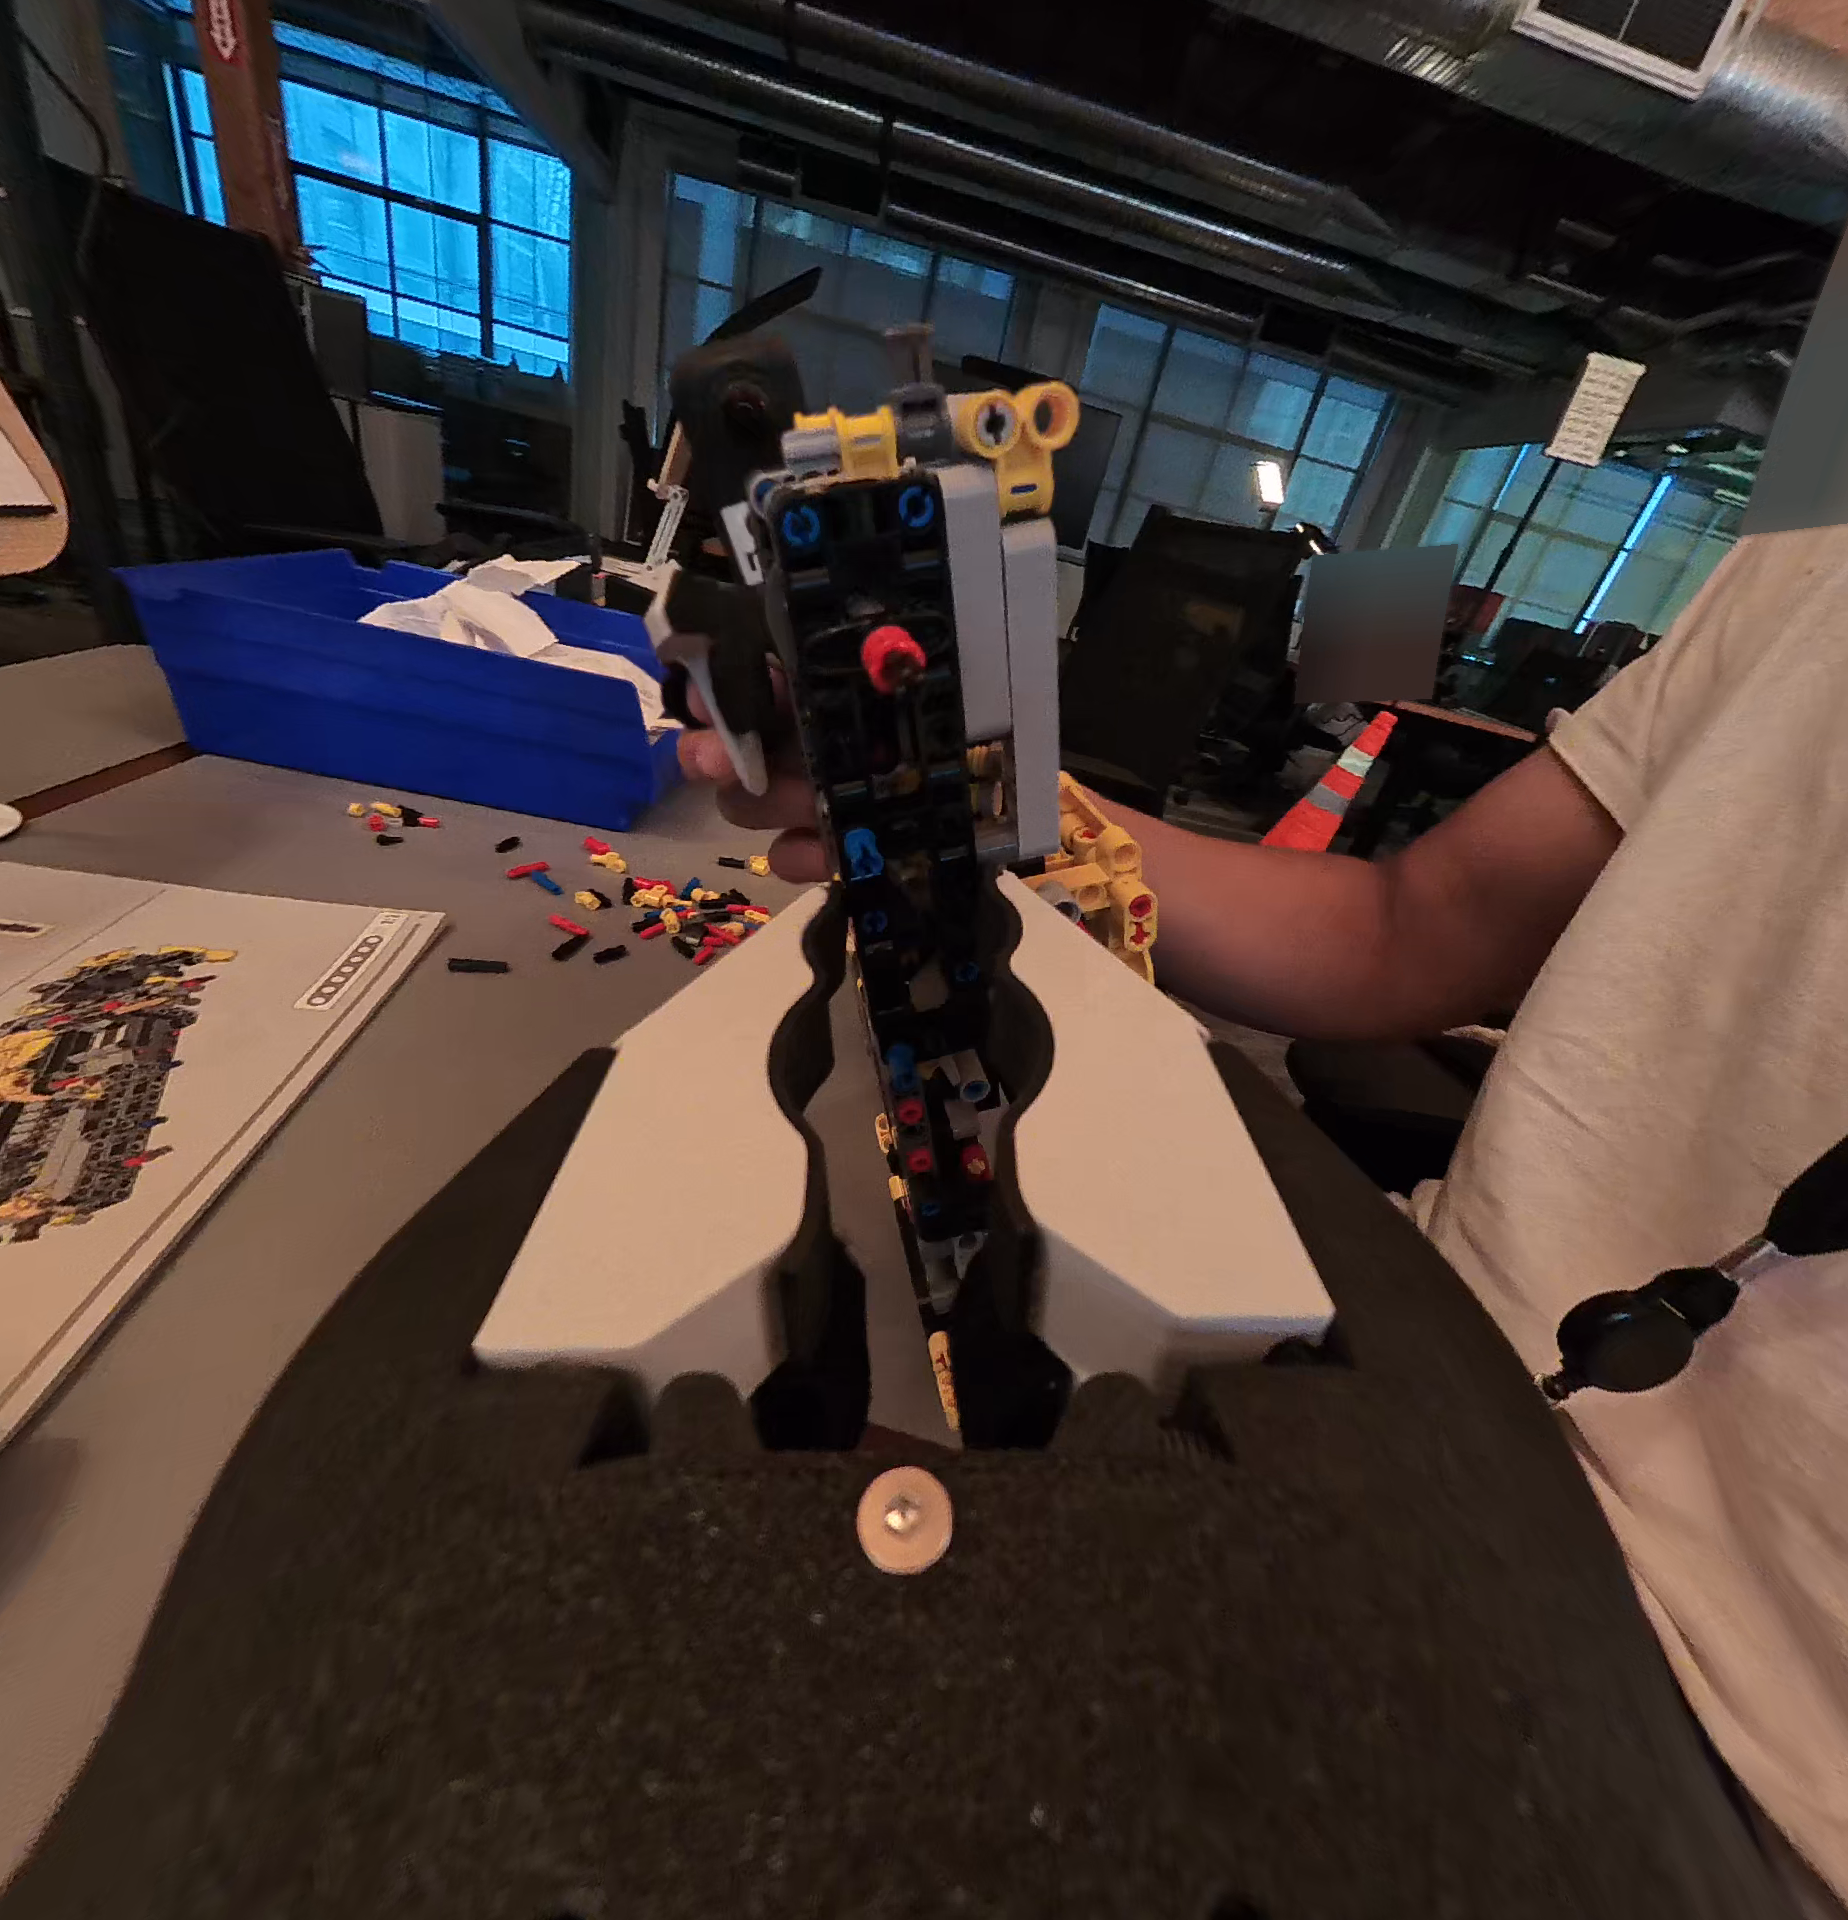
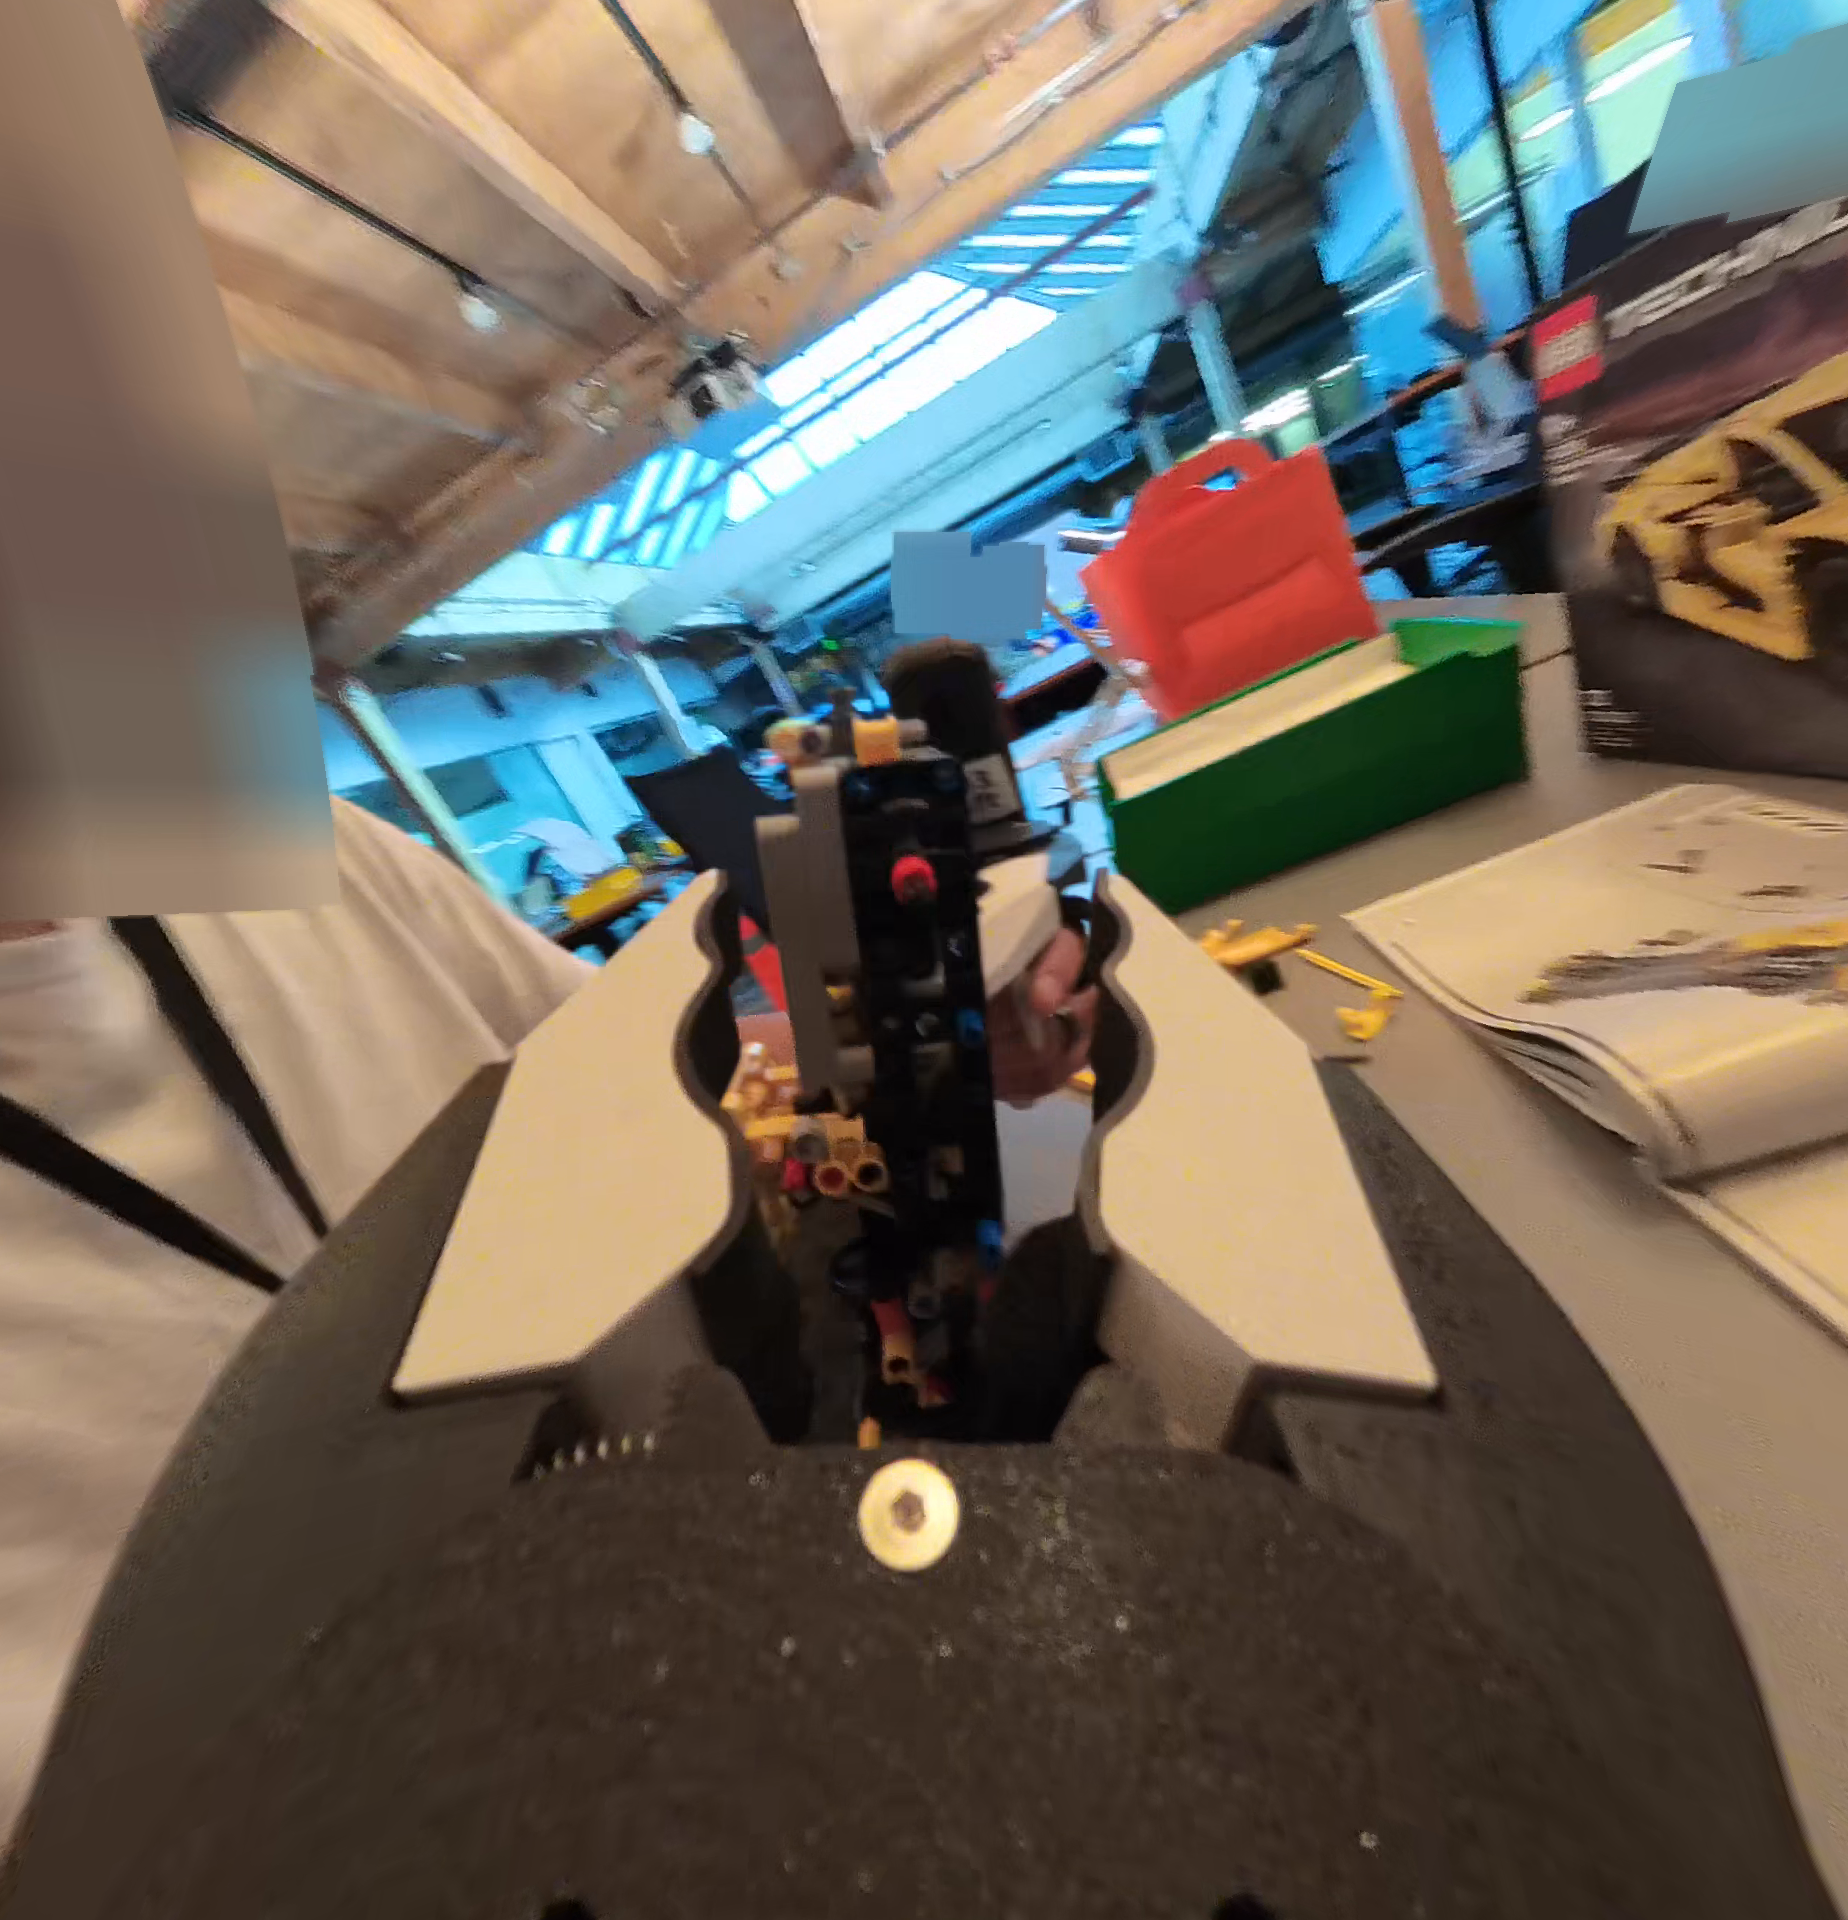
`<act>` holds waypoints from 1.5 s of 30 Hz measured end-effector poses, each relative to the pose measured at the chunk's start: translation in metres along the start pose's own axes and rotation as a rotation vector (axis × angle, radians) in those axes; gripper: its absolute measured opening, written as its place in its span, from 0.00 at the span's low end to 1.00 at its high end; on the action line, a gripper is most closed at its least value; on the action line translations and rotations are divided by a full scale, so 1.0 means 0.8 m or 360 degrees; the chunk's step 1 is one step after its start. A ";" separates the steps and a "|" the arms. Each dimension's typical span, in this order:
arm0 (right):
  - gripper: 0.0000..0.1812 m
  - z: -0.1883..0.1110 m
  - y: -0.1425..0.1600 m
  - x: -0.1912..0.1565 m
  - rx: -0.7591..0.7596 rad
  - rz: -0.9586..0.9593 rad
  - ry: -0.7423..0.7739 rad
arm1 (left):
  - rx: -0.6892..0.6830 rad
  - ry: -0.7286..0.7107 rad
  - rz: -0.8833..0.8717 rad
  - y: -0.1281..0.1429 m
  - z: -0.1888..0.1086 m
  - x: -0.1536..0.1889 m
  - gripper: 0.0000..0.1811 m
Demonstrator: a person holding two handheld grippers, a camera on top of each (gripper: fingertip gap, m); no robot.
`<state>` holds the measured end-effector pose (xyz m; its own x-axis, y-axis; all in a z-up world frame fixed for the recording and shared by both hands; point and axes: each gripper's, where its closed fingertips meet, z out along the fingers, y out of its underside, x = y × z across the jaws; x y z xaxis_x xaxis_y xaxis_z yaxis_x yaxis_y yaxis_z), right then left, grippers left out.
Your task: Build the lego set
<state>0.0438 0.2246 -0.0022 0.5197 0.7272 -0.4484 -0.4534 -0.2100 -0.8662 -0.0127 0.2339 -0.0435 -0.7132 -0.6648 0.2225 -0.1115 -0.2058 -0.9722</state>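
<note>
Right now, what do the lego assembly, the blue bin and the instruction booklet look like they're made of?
Lego assembly: hard moulded plastic, slightly glossy, judging by the crisp pin holes and bright red, blue and yellow parts. Blue bin: rigid plastic, smooth, with a moulded rim and soft sheen. Instruction booklet: printed paper, apparently semi-matte; stacked page edges show in the right wrist view.
</note>
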 end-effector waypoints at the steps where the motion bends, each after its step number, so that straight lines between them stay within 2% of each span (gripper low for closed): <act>1: 0.34 0.002 -0.001 -0.003 -0.0018 0.0006 -0.0029 | 0.0001 0.0011 0.0001 0.000 0.000 0.000 0.14; 4: 0.32 0.013 0.007 -0.007 -0.0148 -0.0117 0.0003 | 0.0011 0.0014 -0.0016 0.000 -0.001 -0.005 0.14; 9: 0.24 0.022 0.005 -0.008 -0.0205 -0.0102 -0.0008 | 0.0013 0.0049 -0.0009 0.000 -0.001 -0.002 0.14; 13: 0.24 0.022 0.007 -0.009 -0.0255 -0.0177 0.0022 | 0.0021 0.0071 -0.0034 0.000 -0.001 -0.003 0.14; 16: 0.24 0.021 0.007 -0.005 -0.0248 -0.0108 0.0034 | 0.0018 0.0081 -0.0057 0.000 -0.001 -0.006 0.14; 19: 0.24 0.017 0.004 0.011 -0.0258 -0.0040 0.0177 | 0.0022 0.0106 -0.0240 0.002 -0.001 -0.022 0.14; 21: 0.24 0.005 -0.003 0.035 -0.0178 0.0038 0.0357 | 0.0051 -0.0013 -0.0362 0.003 -0.004 -0.050 0.14; 24: 0.24 -0.031 -0.012 0.068 -0.0030 0.0180 0.0598 | 0.0036 -0.0216 -0.0373 0.009 -0.019 -0.077 0.20; 27: 0.24 -0.068 -0.013 0.094 0.0124 0.0308 0.0836 | -0.0089 -0.0486 -0.0281 0.019 -0.020 -0.084 0.31; 28: 0.24 -0.077 -0.012 0.097 0.0159 0.0336 0.0891 | -0.0152 -0.0566 -0.0239 0.024 -0.013 -0.079 0.34; 33: 0.24 -0.117 -0.002 0.106 0.0382 0.0464 0.1171 | -0.0331 -0.0847 -0.0288 0.046 0.044 -0.047 0.34; 36: 0.24 -0.147 0.011 0.108 0.0601 0.0543 0.1310 | -0.0496 -0.1001 -0.0073 0.059 0.070 -0.044 0.44; 38: 0.24 -0.163 0.030 0.109 0.0739 0.0675 0.1325 | -0.0563 -0.1117 0.0027 0.065 0.076 -0.055 0.46; 45: 0.24 -0.190 0.091 0.108 0.1130 0.0953 0.1369 | -0.0676 -0.1063 -0.0130 0.100 0.095 -0.062 0.47</act>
<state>0.1656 0.1731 -0.1374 0.2800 -0.0744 -0.9571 -0.9288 0.2312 -0.2897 0.0662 0.1956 -0.1266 -0.1408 -0.9770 0.1599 -0.4959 -0.0702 -0.8656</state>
